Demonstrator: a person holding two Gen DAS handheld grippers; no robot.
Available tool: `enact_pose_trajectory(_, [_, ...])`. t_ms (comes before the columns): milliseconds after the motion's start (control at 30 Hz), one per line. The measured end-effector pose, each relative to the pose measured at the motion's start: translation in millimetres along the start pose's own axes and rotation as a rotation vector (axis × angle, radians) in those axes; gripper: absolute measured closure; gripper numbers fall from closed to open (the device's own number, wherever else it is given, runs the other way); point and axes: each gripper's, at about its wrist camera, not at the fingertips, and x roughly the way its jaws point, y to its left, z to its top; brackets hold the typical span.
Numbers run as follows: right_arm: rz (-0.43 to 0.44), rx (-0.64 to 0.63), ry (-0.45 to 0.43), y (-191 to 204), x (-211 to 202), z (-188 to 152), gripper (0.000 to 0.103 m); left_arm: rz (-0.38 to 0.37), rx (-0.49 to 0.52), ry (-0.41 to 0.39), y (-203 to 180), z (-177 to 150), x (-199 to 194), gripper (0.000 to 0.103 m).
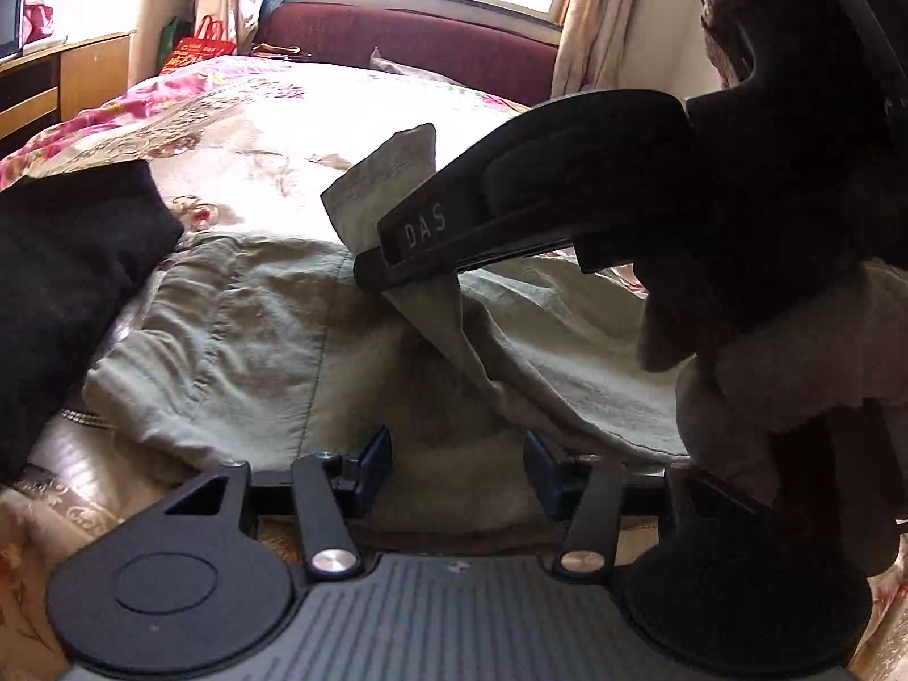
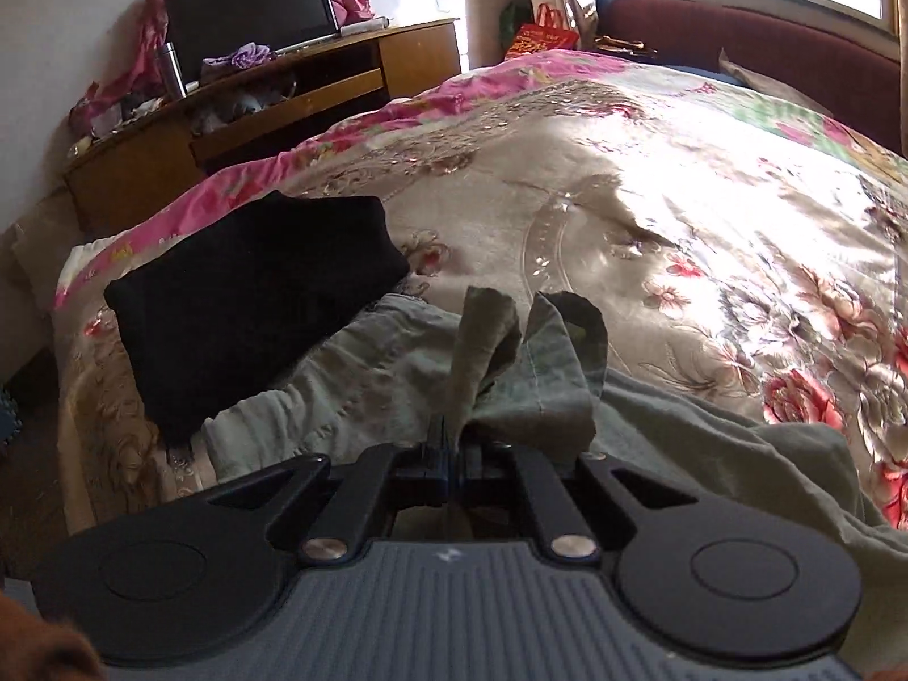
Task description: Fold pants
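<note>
The right gripper (image 1: 374,267) clamps a bunched hem of the pale green pants (image 1: 238,340); its pads are buried in cloth, and a dark sleeve hides the hand. The left gripper (image 1: 459,462) hangs with jaws apart over the pants, gripping nothing. The pants lie rumpled on the flowered bed (image 2: 681,215), just beside a folded black garment (image 2: 255,295). Beyond, sunlit quilt lies bare toward the maroon headboard (image 1: 408,40).

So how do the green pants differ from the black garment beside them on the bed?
The green pants are pale, rumpled and spread out; the black garment is dark and folded flat. The right gripper is shut on the pants' edge; the black garment lies untouched. Both rest on the floral bedspread.
</note>
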Motion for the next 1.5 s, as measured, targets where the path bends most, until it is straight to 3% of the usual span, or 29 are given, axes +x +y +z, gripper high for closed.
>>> enact_pose_trajectory(333, [0.028,-0.258,0.029,55,29,8,0.099,0.032,-0.065,0.013,27,-5,-11,0.038])
enact_pose_trajectory(433, [0.054,-0.315,0.120,62,41,4,0.092,0.032,-0.048,0.023,28,-8,-13,0.038])
enact_pose_trajectory(567, [0.095,-0.325,0.118,63,31,-3,0.089,0.032,-0.002,0.019,24,-11,-20,0.035])
enact_pose_trajectory(667, [0.145,-0.279,0.096,55,16,-6,0.084,0.051,-0.011,0.016,27,-15,-28,0.034])
enact_pose_trajectory(800, [0.113,-0.234,0.080,36,-5,-13,0.082,0.075,-0.050,0.017,34,-20,-41,0.034])
enact_pose_trajectory(900, [0.029,-0.153,0.073,4,-29,-25,0.082,0.089,-0.061,-0.011,38,-19,-56,0.034])
enact_pose_trajectory(1033, [-0.145,0.001,0.070,-49,-68,-54,0.076,0.108,-0.033,-0.099,35,-8,-71,0.033])
enact_pose_trajectory(1133, [-0.292,0.161,0.072,-95,-92,-80,0.073,0.104,0.017,-0.123,27,6,-59,0.031])
enact_pose_trajectory(1233, [-0.338,0.333,0.045,-140,-103,-95,0.073,0.110,0.114,-0.130,10,23,-36,0.031])
enact_pose_trajectory(1300, [-0.374,0.361,0.019,-159,-101,-97,0.073,0.098,0.171,-0.126,-3,27,-25,0.030])
enact_pose_trajectory(1367, [-0.399,0.379,0.009,-180,-93,-99,0.073,0.104,0.190,-0.095,-9,28,-8,0.028])
enact_pose_trajectory(1467, [-0.314,0.517,0.027,-211,-78,-108,0.071,0.170,0.195,0.071,-6,18,31,0.028])
enact_pose_trajectory(1500, [-0.289,0.556,0.017,-217,-76,-109,0.069,0.179,0.194,0.088,-5,12,34,0.028])
